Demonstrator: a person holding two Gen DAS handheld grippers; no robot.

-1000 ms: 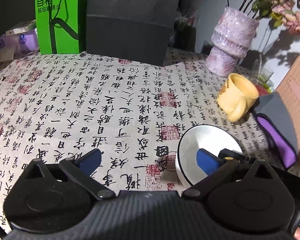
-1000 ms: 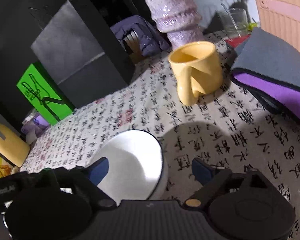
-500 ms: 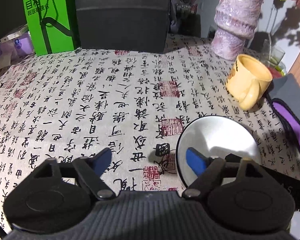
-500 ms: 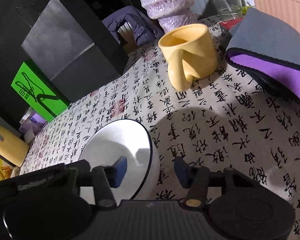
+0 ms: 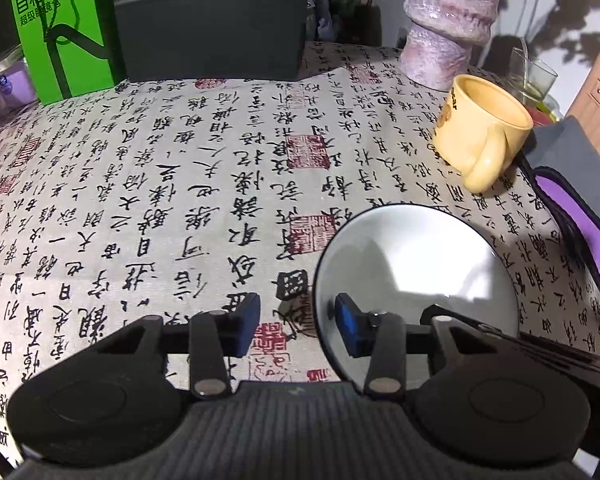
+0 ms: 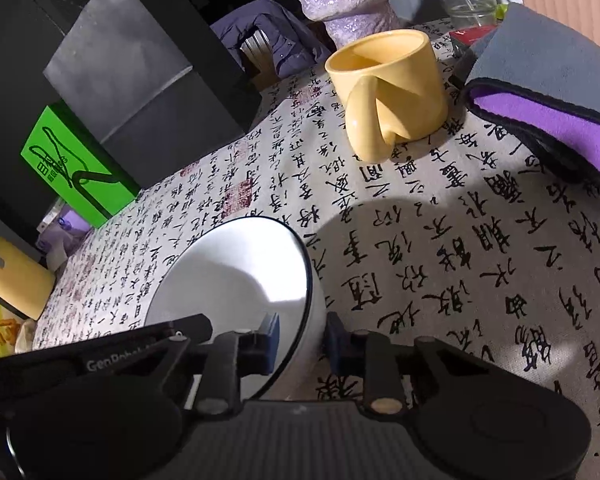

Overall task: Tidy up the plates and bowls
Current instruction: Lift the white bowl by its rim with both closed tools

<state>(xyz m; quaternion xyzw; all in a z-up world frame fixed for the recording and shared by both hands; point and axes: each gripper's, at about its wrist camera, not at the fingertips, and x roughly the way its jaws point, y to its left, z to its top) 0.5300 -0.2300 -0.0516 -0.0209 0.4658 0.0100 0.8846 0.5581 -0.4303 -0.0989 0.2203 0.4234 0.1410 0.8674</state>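
Note:
A white bowl point(image 5: 416, 272) with a thin dark rim stands on the calligraphy-print tablecloth point(image 5: 180, 200). My left gripper point(image 5: 296, 326) straddles its left rim, one blue pad inside and one outside. Its jaws are closing, with clear gaps to the rim. In the right wrist view the bowl point(image 6: 236, 276) sits low and left of centre. My right gripper point(image 6: 302, 342) straddles its near right rim and is closing too. The outer pad is at the wall, and a sliver of white shows beside the inner pad.
A yellow mug point(image 5: 484, 128) stands just behind the bowl, with a purple vase point(image 5: 448, 20) and a glass point(image 5: 534, 76) farther back. A grey-and-purple pouch point(image 6: 548, 92) lies to the right. A green box point(image 5: 60, 40) and a dark box point(image 5: 212, 16) line the far edge.
Both grippers' jaws have narrowed a lot around the bowl's rim. My left gripper has come forward and down, so the bowl looks larger. The bowl has stayed on the cloth.

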